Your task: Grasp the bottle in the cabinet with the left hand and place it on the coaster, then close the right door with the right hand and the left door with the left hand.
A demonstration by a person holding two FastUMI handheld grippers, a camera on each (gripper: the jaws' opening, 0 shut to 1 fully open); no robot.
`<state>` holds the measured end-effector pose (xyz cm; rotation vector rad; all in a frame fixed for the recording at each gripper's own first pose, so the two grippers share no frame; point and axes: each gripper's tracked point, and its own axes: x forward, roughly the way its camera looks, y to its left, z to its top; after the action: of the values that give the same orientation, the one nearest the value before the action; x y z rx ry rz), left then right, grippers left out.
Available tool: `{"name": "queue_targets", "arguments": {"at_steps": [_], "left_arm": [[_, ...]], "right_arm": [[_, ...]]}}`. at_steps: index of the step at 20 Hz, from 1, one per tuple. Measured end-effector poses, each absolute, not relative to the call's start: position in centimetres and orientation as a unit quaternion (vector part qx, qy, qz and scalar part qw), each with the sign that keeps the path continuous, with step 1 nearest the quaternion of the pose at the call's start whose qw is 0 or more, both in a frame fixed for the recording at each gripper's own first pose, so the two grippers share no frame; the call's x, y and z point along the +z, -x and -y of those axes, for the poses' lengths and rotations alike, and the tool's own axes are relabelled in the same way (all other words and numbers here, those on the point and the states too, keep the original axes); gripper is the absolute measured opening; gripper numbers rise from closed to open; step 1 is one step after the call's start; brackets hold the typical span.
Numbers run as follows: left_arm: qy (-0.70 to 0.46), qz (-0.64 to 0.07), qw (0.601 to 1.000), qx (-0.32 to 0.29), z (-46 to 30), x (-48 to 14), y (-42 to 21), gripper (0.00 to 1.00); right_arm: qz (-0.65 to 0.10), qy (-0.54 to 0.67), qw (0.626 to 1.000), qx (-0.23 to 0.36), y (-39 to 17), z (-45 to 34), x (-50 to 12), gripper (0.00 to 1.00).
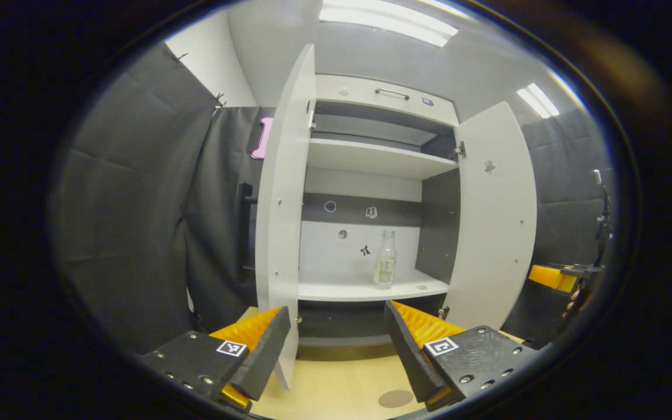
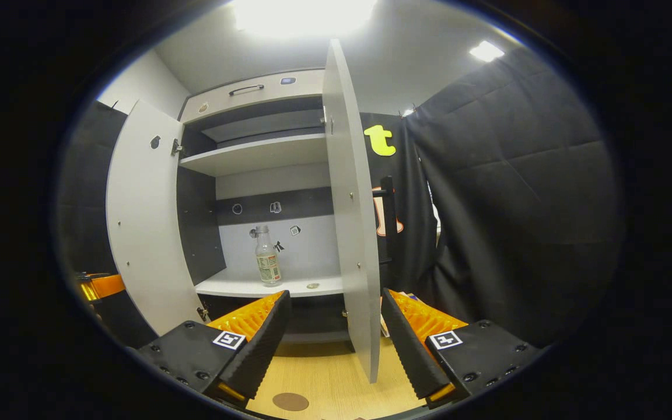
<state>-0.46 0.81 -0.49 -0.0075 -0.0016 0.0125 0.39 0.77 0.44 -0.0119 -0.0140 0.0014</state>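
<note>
A clear bottle (image 1: 385, 259) with a pale label stands upright on the lower shelf (image 1: 365, 289) of the white cabinet, both doors swung wide. My left gripper (image 1: 337, 309) is open and empty, in front of the cabinet and short of the bottle. The left door (image 1: 285, 204) hangs edge-on just beyond its left finger. A round brown coaster (image 1: 395, 398) lies on the wooden table below. In the right gripper view the bottle (image 2: 267, 256) stands on the same shelf, and my right gripper (image 2: 336, 296) is open and empty, facing the right door (image 2: 353, 204) edge-on. The coaster (image 2: 290, 401) lies below it.
The right door (image 1: 496, 216) stands open at the right, with the right gripper (image 1: 555, 277) beyond it. The left door (image 2: 146, 221) shows at the left, with the left gripper (image 2: 100, 286) past it. An upper shelf (image 1: 371, 157) is bare. Black cloth walls close both sides.
</note>
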Motion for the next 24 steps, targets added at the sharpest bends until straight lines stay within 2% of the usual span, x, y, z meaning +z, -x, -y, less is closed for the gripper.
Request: {"name": "queue_targets", "arguments": {"at_steps": [9, 19, 24], "left_arm": [[0.002, 0.005, 1.0, -0.019, 1.1, -0.1, -1.9, 0.94], [0.023, -0.005, 0.996, -0.085, 5.8, 1.7, -11.0, 0.94], [0.005, 0.0, 0.996, -0.093, 7.3, 2.9, -16.8, 0.94]], "right_arm": [[0.018, 0.001, 1.0, -0.015, -0.8, 0.4, 1.7, 0.96], [0.031, 0.015, 0.992, -0.121, -0.9, 7.9, 3.5, 0.98], [0.042, 0.012, 0.985, -0.17, -2.6, 12.2, 4.7, 0.98]]}}
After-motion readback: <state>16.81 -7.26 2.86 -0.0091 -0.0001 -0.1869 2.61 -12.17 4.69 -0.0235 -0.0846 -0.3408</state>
